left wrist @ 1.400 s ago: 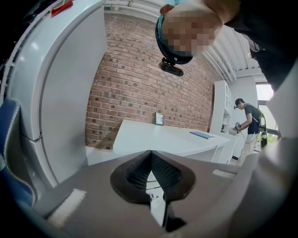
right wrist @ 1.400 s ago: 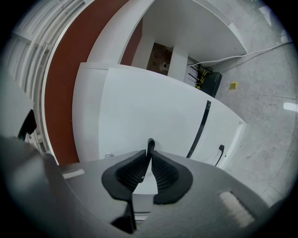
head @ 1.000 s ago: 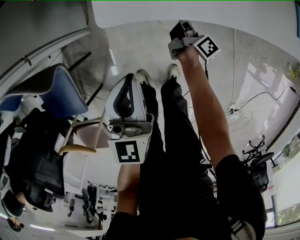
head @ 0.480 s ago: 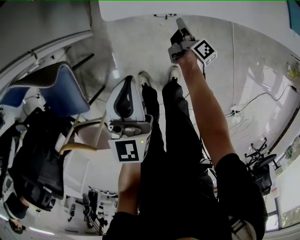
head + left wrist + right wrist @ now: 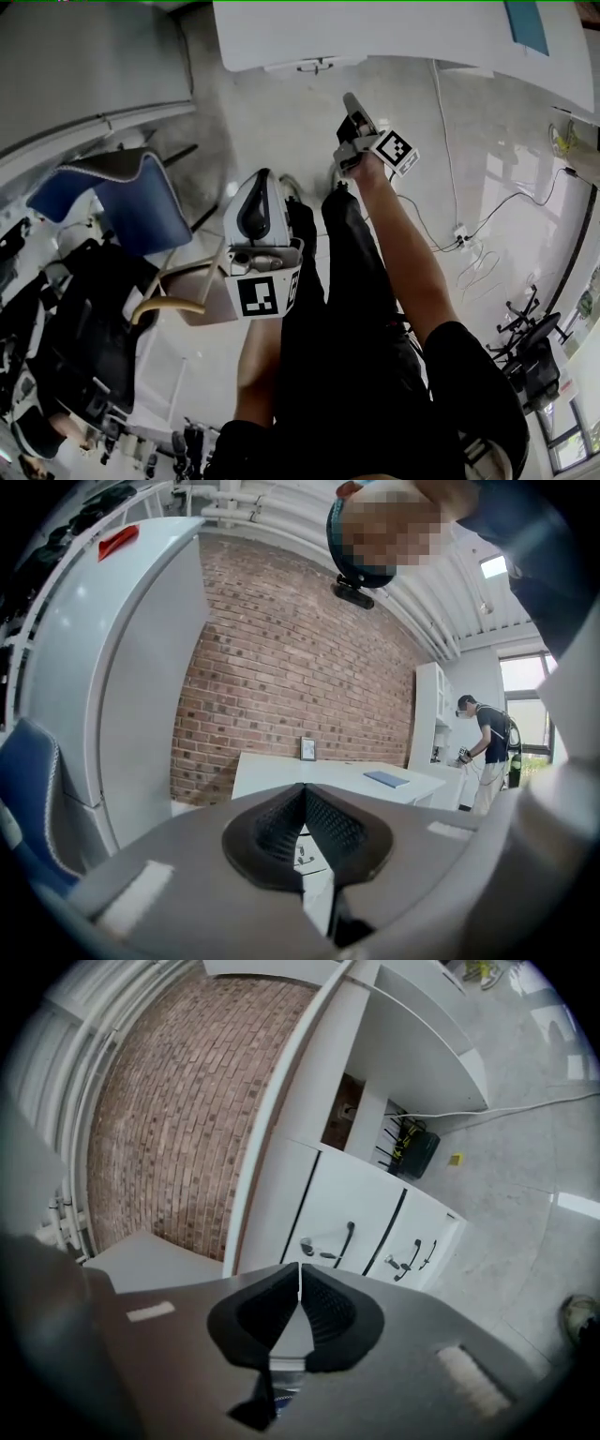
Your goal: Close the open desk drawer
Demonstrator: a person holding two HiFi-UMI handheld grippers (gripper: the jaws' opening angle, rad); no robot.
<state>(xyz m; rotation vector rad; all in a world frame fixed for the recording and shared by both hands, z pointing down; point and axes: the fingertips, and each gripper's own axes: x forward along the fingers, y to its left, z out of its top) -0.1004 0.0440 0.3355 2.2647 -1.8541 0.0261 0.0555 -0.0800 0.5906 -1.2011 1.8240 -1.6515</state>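
Observation:
A white desk (image 5: 394,33) fills the top of the head view, and its drawer front with a dark handle (image 5: 314,66) juts out a little from the desk edge. My right gripper (image 5: 350,98) points at that drawer from a short way off; its jaws are closing with nothing between them. In the right gripper view, white drawer fronts with dark handles (image 5: 330,1243) lie beyond my right gripper (image 5: 299,1267). My left gripper (image 5: 265,178) is held lower and nearer my body, shut and empty. Beyond my left gripper (image 5: 304,787) stands the white desk (image 5: 328,772).
A blue chair (image 5: 141,202) and a dark bag (image 5: 75,328) are at the left. Cables (image 5: 441,141) and a power strip (image 5: 462,230) lie on the floor at the right. A blue book (image 5: 386,779) lies on the desk. Another person (image 5: 487,752) stands far off.
The desk edge and drawer handle have come into the head view. Both grippers have risen, and the right one has drawn nearer to the drawer.

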